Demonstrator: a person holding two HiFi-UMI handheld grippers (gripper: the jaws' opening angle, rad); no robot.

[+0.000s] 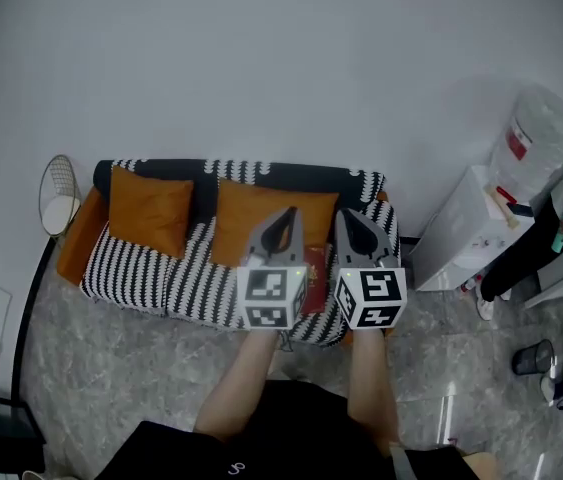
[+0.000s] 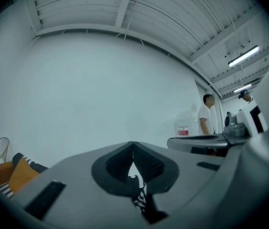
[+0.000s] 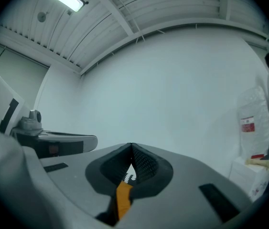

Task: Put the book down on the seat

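The person is holding both grippers level, side by side, over the right half of a striped sofa (image 1: pixel 131 268), pointing them toward its backrest. The left gripper (image 1: pixel 288 214) is keeping its jaws pressed together with nothing between them; in the left gripper view (image 2: pixel 133 150) the ribbed pads are meeting at the tips, and only a sliver of the black-and-white fabric is showing through the gap below. The right gripper (image 1: pixel 347 215) is likewise closed tight and empty; in the right gripper view (image 3: pixel 131 150) its pads are touching, with a strip of orange showing beneath them.

The red book (image 1: pixel 314 278) is lying on the seat near its front edge, toward the right end. It is showing in the narrow space between the two marker cubes and is mostly hidden by them. Neither gripper is touching it.

Two orange cushions are leaning against the backrest: one (image 1: pixel 149 211) at the left end, the other (image 1: pixel 251 218) near the middle, just behind the left gripper. A round wire-framed thing (image 1: pixel 58 193) is standing at the sofa's left end. A white water dispenser (image 1: pixel 471 233) with a bottle (image 1: pixel 541 138) on top is standing off the right end, a person (image 1: pixel 561 223) is standing beside it, and a dark bin (image 1: pixel 533 356) is sitting on the grey floor nearby
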